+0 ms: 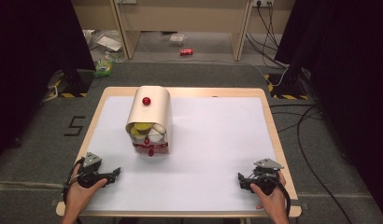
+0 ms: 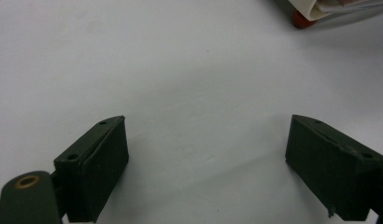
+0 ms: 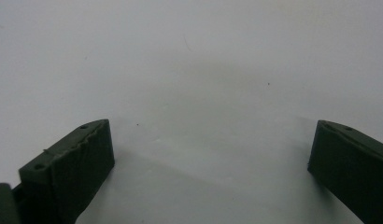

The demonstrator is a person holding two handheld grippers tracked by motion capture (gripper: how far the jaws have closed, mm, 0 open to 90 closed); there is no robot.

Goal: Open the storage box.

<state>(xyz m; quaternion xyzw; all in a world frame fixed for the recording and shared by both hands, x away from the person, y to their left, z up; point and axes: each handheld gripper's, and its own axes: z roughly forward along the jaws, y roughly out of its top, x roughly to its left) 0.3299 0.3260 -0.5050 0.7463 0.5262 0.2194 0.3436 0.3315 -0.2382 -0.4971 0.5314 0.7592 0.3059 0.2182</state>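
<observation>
My left gripper [image 1: 116, 173] rested at the near left corner of the white table [image 1: 217, 140], its jaws spread wide with nothing between them, only bare tabletop. My right gripper [image 1: 241, 179] sat at the near right corner, jaws equally wide and empty. The cream bread box [image 1: 151, 109], with its red knob [image 1: 146, 101], stood well apart from both, toward the far left.

Bright overhead light washes out the white table [image 1: 213, 140], dark surroundings, and both gripper views look soft and blurred.
</observation>
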